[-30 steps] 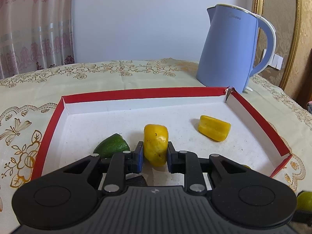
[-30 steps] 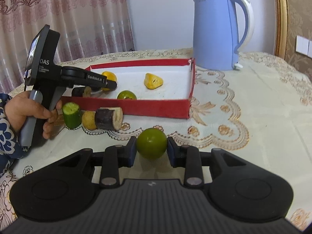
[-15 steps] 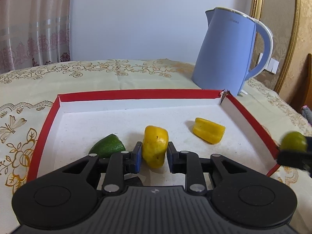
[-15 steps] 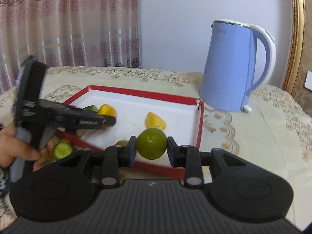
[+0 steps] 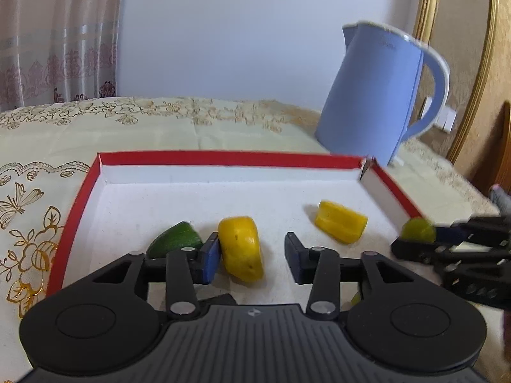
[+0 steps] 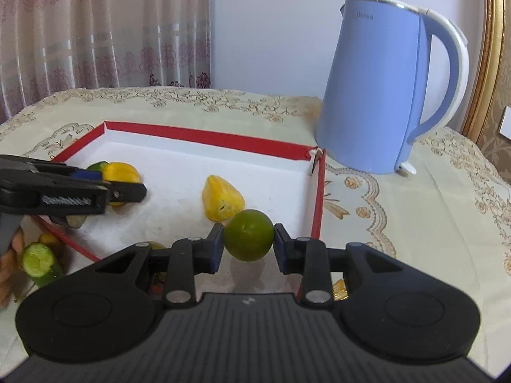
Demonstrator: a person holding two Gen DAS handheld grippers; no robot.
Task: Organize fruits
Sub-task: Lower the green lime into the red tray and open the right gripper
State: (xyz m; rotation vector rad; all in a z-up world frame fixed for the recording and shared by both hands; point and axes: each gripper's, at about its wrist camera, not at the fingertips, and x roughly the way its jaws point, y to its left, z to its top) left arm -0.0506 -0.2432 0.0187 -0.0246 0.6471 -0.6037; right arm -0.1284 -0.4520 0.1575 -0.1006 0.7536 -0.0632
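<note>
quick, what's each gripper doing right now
Left gripper: jaws opening, yellow fruit piece between them, released in the tray.
Right gripper: shut on the green lime.

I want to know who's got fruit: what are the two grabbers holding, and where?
Right gripper pinches the green lime by its sides. Left gripper is opening, releasing the yellow fruit.

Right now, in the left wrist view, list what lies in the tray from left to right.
Green wedge → yellow fruit between the opening jaws of the left gripper → yellow chunk → lime held by the right gripper at the tray's right edge.
</note>
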